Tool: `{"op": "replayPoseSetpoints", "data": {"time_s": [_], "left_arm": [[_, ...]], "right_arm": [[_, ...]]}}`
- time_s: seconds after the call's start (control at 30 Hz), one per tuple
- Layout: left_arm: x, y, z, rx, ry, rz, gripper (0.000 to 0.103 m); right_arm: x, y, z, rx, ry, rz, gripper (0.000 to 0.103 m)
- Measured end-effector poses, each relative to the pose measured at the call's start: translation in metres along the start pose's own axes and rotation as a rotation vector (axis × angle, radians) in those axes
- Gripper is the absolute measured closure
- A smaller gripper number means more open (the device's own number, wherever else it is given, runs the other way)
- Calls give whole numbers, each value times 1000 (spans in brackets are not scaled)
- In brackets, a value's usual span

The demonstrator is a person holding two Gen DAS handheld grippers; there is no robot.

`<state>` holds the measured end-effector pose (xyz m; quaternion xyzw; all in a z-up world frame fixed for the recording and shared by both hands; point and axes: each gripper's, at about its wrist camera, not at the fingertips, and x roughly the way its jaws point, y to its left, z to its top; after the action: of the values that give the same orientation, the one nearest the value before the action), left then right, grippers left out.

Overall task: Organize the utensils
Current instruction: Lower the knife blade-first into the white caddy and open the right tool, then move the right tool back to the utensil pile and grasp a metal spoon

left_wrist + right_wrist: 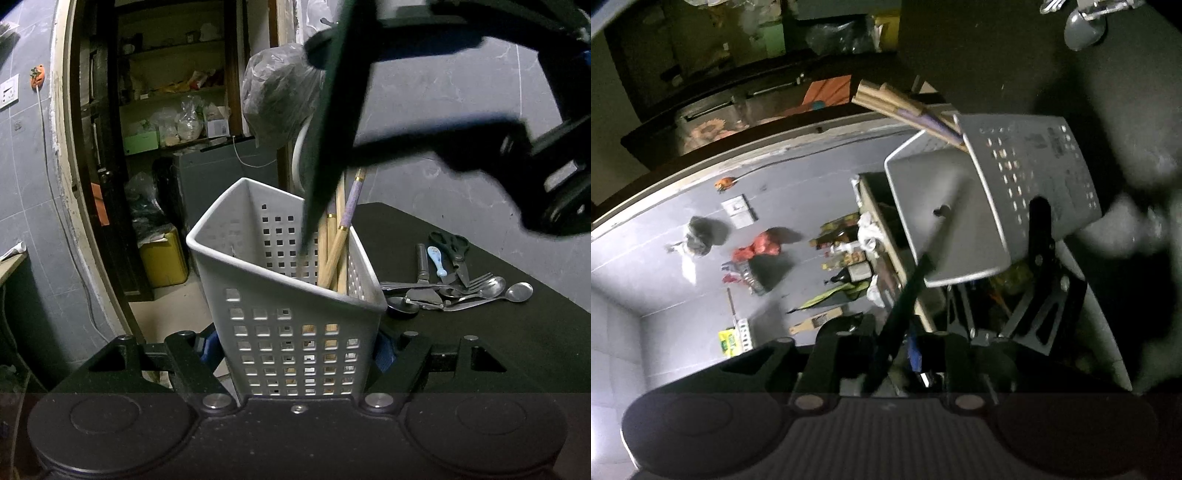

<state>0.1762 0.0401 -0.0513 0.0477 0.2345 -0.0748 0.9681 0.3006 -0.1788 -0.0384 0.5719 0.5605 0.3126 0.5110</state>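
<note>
A white perforated utensil basket (295,332) stands upright at the black table's left edge, and my left gripper (295,350) is shut on its two sides. Several wooden sticks (338,251) lean in its far corner. A long dark flat utensil (328,147) slants down into the basket from my right gripper (343,96) above. In the right wrist view that utensil (905,295) runs between the right gripper's (886,350) jaws toward the basket (960,221); a thin gap shows beside the blue pad (916,354).
Loose utensils (461,291) lie in a pile on the black table (517,350): scissors (452,247), spoons, a fork, a peeler. Behind the basket hangs a plastic bag (280,92). Left of it are a doorway with shelves and a yellow canister (164,262).
</note>
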Motion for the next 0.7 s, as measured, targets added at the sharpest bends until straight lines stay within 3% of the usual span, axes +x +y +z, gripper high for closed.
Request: {"op": "replayPoseSetpoints", "data": {"time_s": [0.07,0.33,0.47,0.63,0.7], "left_arm": [[0,0,0,1,0,0,26],[2,-1,1,3,1,-1,26],[2,-1,1,3,1,-1,26],[2,-1,1,3,1,-1,26],[2,-1,1,4,1,-1,26]], "right_arm": [[2,1,2,-13,-22,-17,63],[-6,11,0,-90,-69,-55,37],[-25,12,-2,-144,-126,-83,16],[-55,13,-7,-211,-207,-131,2],[-69,10,-8,-223,-256,-159,0]]}}
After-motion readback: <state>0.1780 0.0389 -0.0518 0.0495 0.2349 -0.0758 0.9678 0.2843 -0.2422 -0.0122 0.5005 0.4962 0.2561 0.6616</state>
